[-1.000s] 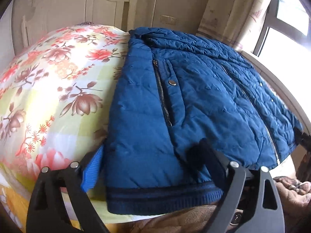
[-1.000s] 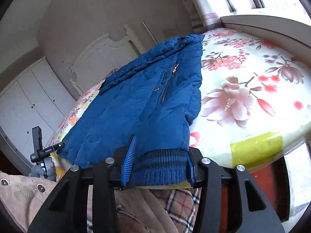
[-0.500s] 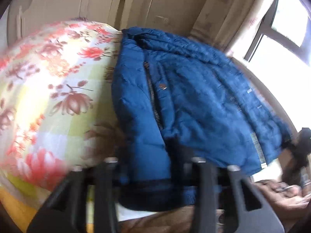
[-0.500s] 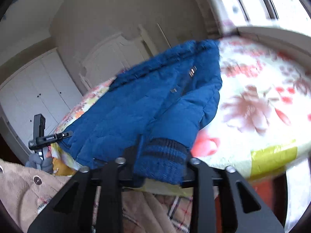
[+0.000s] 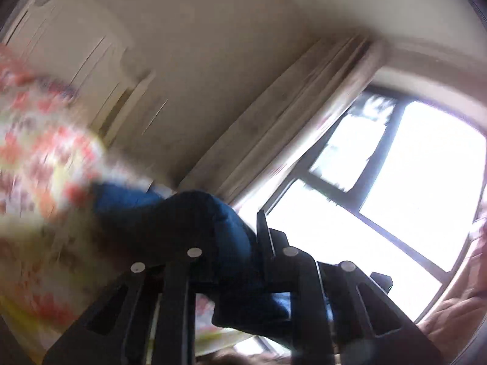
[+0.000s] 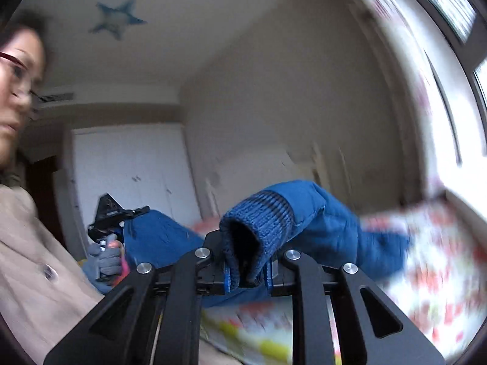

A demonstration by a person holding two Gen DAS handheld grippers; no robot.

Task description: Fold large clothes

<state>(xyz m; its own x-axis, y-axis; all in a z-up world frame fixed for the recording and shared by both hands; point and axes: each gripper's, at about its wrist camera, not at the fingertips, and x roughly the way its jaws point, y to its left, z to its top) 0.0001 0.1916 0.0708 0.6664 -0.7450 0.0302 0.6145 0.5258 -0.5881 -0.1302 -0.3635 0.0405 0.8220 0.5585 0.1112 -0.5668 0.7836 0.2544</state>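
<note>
While the quilted blue jacket (image 5: 219,222) was pinched by the left gripper (image 5: 234,261), its ribbed knit cuff (image 6: 258,222) was clamped by the right gripper (image 6: 246,273) at lower centre.

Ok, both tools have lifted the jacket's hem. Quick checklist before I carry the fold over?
1. Right tool shut on the ribbed hem: ok.
2. Left tool shut on the jacket: ok.
3. Jacket lifted off the bed: ok at the hem; far end cannot tell.
4. Hem level between tools: cannot tell, both views blurred.
5. Landing spot near the collar: cannot tell, out of view.
</note>
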